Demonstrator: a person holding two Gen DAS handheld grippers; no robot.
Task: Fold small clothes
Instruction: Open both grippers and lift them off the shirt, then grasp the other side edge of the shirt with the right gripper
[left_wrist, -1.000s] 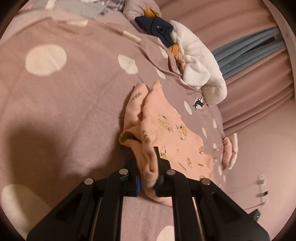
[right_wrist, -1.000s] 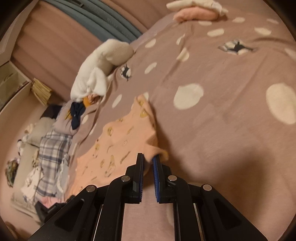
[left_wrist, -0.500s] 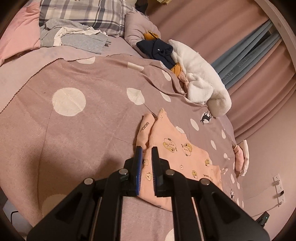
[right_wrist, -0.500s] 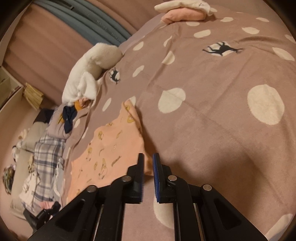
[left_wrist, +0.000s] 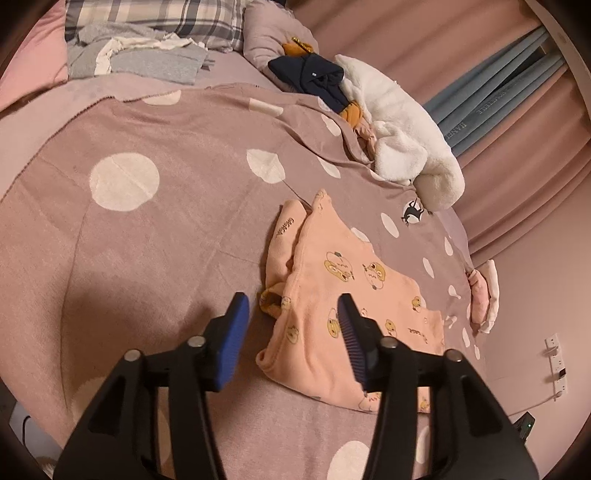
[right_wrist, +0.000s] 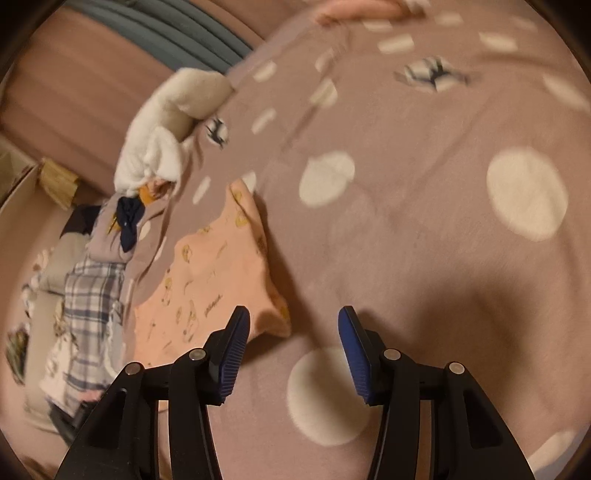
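Note:
A small peach garment (left_wrist: 332, 291) printed with yellow cartoon faces lies folded on the mauve blanket (left_wrist: 155, 240) with white dots. My left gripper (left_wrist: 293, 317) is open and empty, held above the garment's near left edge. In the right wrist view the same garment (right_wrist: 218, 273) lies to the left, and my right gripper (right_wrist: 293, 332) is open and empty just right of its near corner. That view is blurred.
A white fluffy garment (left_wrist: 402, 136), a navy item (left_wrist: 314, 81) and an orange item lie at the blanket's far edge. Grey clothes (left_wrist: 147, 59) and a plaid pillow (left_wrist: 155, 18) lie at the back left. A folded pink and white stack (left_wrist: 484, 295) sits at the right. Pink curtains (left_wrist: 517, 155) hang behind.
Both grippers let go of the peach garment, lifted back from it and opened wide. The garment now lies flat on the blanket.

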